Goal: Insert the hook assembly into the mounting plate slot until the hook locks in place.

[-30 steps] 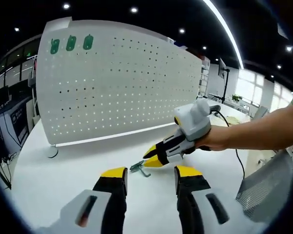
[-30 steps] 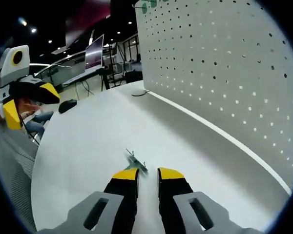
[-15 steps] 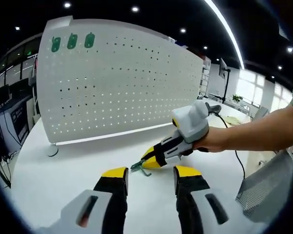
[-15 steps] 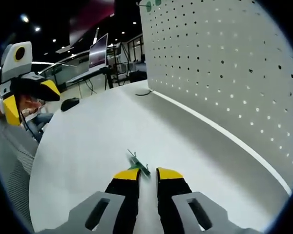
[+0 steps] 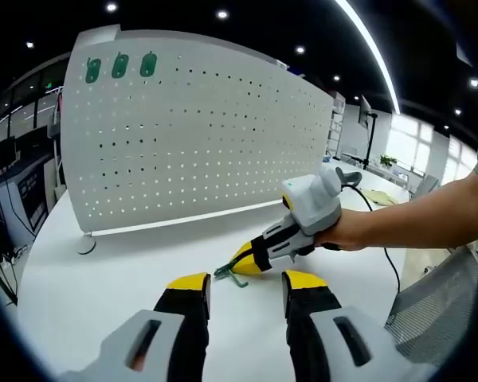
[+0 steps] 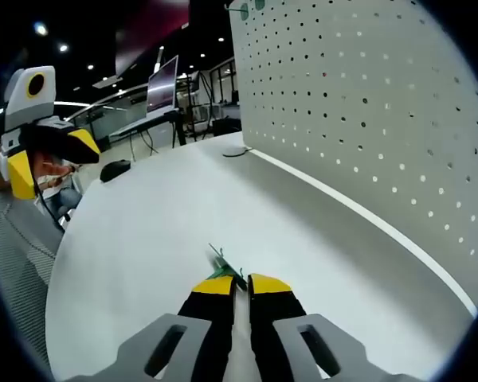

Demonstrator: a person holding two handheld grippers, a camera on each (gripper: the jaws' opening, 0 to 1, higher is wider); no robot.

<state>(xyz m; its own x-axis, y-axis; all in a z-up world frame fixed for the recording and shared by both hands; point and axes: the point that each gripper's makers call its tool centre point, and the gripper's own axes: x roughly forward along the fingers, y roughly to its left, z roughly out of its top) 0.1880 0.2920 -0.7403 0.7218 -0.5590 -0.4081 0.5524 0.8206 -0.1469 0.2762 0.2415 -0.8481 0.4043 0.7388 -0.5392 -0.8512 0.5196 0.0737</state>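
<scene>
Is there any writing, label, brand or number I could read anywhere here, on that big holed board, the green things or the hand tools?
No readable text anywhere.
Pegboard: only rows of holes, no print.
Green mounting plates at its top corner: no lettering can be made out; too small to tell.
Right gripper, shut on the green hook: plain yellow, black and grey, no brand visible.
Left gripper: the same, no markings.
Monitor in the background: too blurred to read.

The big board [image 5: 199,135] is white with rows of little dark holes. Three green tags [image 5: 119,66] sit near its top corner. The table [image 5: 88,294] is white. The small hook [image 6: 225,267] is green. The gripper tips are yellow and black.
</scene>
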